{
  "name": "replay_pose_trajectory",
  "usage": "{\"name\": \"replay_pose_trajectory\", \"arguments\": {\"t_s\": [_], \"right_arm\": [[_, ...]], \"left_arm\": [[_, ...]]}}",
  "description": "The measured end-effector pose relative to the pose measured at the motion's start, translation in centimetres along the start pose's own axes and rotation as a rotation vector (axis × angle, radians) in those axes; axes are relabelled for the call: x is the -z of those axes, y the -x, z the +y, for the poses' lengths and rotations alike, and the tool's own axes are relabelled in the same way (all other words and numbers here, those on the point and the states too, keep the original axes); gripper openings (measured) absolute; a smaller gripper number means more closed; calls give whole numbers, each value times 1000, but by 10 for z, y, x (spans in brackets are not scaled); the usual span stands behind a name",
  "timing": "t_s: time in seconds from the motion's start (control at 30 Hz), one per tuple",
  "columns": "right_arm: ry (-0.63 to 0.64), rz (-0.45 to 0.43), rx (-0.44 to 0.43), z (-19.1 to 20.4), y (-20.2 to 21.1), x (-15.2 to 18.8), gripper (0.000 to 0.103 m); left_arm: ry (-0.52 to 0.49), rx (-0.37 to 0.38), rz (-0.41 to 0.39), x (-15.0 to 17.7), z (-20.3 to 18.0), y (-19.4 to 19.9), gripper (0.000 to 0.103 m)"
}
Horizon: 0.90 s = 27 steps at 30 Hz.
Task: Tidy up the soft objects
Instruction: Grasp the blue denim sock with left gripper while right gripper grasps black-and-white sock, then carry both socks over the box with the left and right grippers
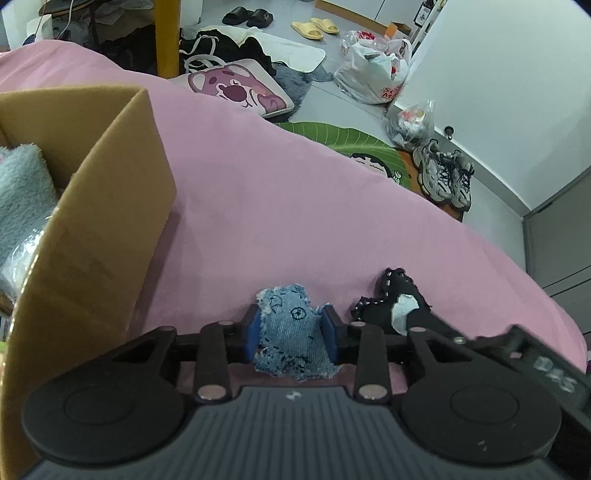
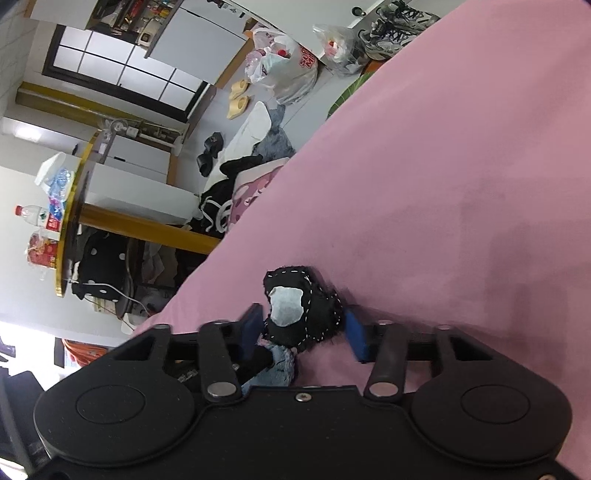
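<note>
A wide pink blanket (image 1: 295,206) covers a bed and fills most of both wrist views, sloping away toward a cluttered floor. At the left edge of the left wrist view stands an open cardboard box (image 1: 107,236), its near wall angled toward the camera, with a pale blue fluffy item (image 1: 18,192) lying inside it. Beyond the bed's edge on the floor lie a pink bear-print cushion (image 1: 240,90), a green leaf-shaped mat (image 1: 332,134), a white plastic bag (image 1: 373,70), a pair of grey sneakers (image 1: 445,175) and yellow slippers (image 1: 314,27). The left gripper (image 1: 291,332) is held low and level over the blanket, just right of the box, pointing forward across the bed; its blue-padded jaws are pressed in on both sides of a small blue denim stuffed toy (image 1: 291,336) with stitched features and frayed edges, which stands upright between them. Just beside it to the right rests a small black stuffed toy (image 1: 391,306) with white running stitches and a white patch. The right gripper (image 2: 304,328) is rolled steeply onto its side, so the room appears tilted in its view, and it reaches in close against the left one. Its jaws sit on either side of the black toy (image 2: 299,306): one pad looks to touch it and the other stands near its edge, slightly blurred, so whether they are clamped on it cannot be told. The toy lies on the blanket, with a corner of the denim toy (image 2: 277,369) visible just below it.
</note>
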State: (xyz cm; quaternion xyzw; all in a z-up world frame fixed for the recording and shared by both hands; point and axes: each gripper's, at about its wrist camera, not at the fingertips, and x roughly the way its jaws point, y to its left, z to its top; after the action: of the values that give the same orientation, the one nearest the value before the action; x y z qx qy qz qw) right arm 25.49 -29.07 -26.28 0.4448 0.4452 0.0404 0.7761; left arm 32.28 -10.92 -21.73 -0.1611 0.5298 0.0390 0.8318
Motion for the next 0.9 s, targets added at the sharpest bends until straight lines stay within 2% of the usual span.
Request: {"name": "replay_pose_trajectory", "arguments": {"t_s": [0.03, 0.1, 0.3, 0.57, 0.9], "right_arm": [[1, 1, 12, -1, -2, 0, 22], [-8, 3, 23, -4, 0, 1, 11], [-6, -38, -11, -4, 29, 10, 10], [41, -70, -17, 14, 56, 21, 10], [172, -105, -19, 54, 89, 33, 10]], "left_arm": [[3, 3, -4, 0, 0, 1, 28], [2, 10, -13, 0, -1, 5, 24], [-2, 47, -40, 1, 1, 28, 13], [1, 88, -81, 6, 10, 62, 10], [3, 124, -147, 13, 27, 116, 10]]}}
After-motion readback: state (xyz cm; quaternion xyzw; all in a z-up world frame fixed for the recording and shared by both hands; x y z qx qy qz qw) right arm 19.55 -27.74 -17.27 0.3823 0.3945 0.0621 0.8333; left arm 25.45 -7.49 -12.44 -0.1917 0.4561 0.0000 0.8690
